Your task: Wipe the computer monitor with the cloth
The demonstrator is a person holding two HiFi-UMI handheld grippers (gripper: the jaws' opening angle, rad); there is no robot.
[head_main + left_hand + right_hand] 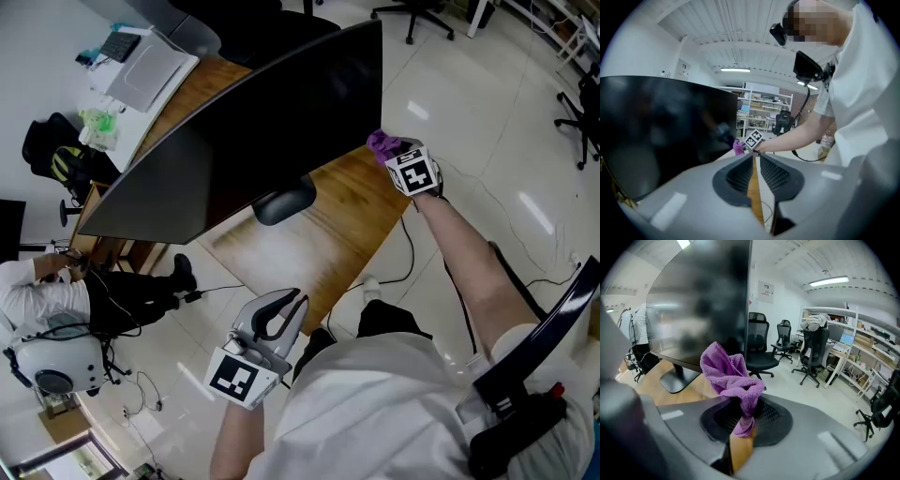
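Note:
A large dark monitor (253,131) stands on a wooden desk (309,248), its oval foot (284,201) near the middle. My right gripper (386,150) is shut on a purple cloth (381,142) at the screen's right edge; the right gripper view shows the cloth (729,373) bunched between the jaws next to the monitor (701,301). My left gripper (286,302) hangs at the desk's near edge, shut with nothing in it. In the left gripper view, its jaws (756,161) nearly touch, and the monitor (661,126) fills the left side.
A closed laptop (150,67) and small items lie at the desk's far left end. A seated person (56,300) works at the left below the desk. Office chairs (761,345) stand on the white floor to the right, with shelving (862,348) beyond them.

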